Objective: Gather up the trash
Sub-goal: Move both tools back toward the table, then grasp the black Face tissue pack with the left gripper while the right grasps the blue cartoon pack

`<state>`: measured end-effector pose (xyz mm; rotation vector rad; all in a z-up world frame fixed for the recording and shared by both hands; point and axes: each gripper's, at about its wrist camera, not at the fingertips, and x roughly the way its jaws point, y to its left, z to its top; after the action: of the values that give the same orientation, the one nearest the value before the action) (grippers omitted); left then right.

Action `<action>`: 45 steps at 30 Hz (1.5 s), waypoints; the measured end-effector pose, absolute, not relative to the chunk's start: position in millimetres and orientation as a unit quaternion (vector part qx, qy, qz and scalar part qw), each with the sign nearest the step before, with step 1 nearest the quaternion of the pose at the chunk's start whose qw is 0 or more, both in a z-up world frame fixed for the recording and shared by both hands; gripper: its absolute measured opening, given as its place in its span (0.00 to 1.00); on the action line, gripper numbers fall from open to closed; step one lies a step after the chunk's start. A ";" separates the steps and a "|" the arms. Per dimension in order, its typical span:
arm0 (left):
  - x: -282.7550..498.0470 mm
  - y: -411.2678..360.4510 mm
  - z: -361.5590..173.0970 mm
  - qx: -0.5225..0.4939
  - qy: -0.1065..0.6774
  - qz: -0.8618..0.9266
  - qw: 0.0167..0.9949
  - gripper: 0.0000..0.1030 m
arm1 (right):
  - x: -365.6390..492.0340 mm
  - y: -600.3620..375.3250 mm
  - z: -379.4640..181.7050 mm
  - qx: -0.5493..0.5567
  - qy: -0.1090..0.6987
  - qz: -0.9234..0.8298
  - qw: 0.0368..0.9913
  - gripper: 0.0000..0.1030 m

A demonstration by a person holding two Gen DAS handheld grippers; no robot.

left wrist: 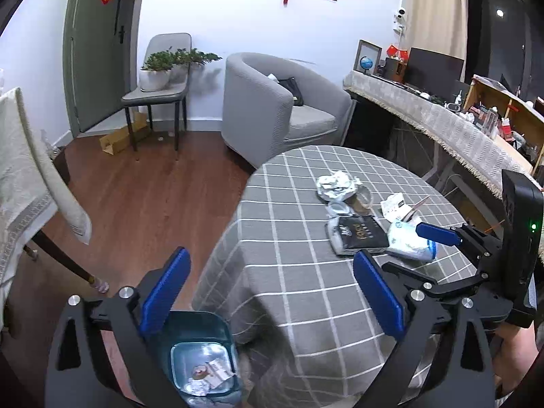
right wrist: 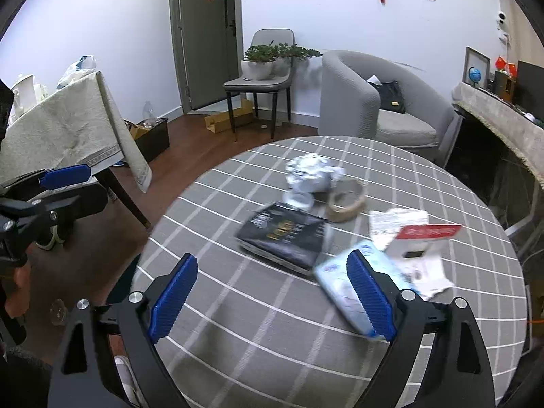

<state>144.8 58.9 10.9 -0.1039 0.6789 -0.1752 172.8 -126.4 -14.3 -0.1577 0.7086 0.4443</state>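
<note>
light: even, bluish indoor | blur: right view smeared on tabletop | edges: fisheye bending, dark corners

The near half of the round bench with the grey white-checked cloth (right wrist: 272, 323) lies bare, so tongs could pass there. Farther in, litter crowds together: a black flat packet (right wrist: 285, 238), a white-and-blue soft pack (right wrist: 343, 282), a red-topped white carton (right wrist: 421, 248), crumpled foil (right wrist: 309, 170) and a low paper cup (right wrist: 346, 200). Left of the bench, the open teal bin (left wrist: 200, 357) stands on the brown wooden floor (left wrist: 142, 197), close against the hanging cloth.
</note>
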 end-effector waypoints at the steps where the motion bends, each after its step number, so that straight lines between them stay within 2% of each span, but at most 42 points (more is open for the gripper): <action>1: 147.9 55.4 9.5 -0.050 0.335 -0.087 0.937 0.95 | 173.1 -131.5 -14.7 -0.078 0.345 0.214 0.911 0.88; 11: 172.7 23.8 -3.8 -0.039 0.347 -0.120 0.929 0.96 | 189.4 -171.1 -17.9 -0.099 0.367 0.224 0.897 0.88; 27: 204.2 -11.0 -31.9 -0.031 0.377 -0.173 0.909 0.95 | 212.9 -178.7 -46.7 -0.134 0.414 0.255 0.864 0.88; 29: 207.2 -14.6 -33.8 -0.031 0.381 -0.177 0.907 0.95 | 216.7 -179.9 -49.4 -0.129 0.419 0.255 0.862 0.81; 31: 208.5 -17.1 -35.1 -0.031 0.382 -0.180 0.906 0.95 | 217.3 -181.4 -47.7 -0.130 0.415 0.252 0.865 0.61; 35: 212.3 -21.2 -36.3 -0.037 0.382 -0.185 0.905 0.95 | 214.5 -184.3 -45.9 -0.129 0.414 0.257 0.864 0.58; 45: 220.7 -40.1 -42.6 -0.025 0.392 -0.175 0.903 0.95 | 205.8 -213.7 -24.3 -0.068 0.393 0.274 0.875 0.57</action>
<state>220.7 -40.1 -42.6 -0.0507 0.8104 -0.3610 205.8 -213.7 -24.3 -0.1416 0.8199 0.5712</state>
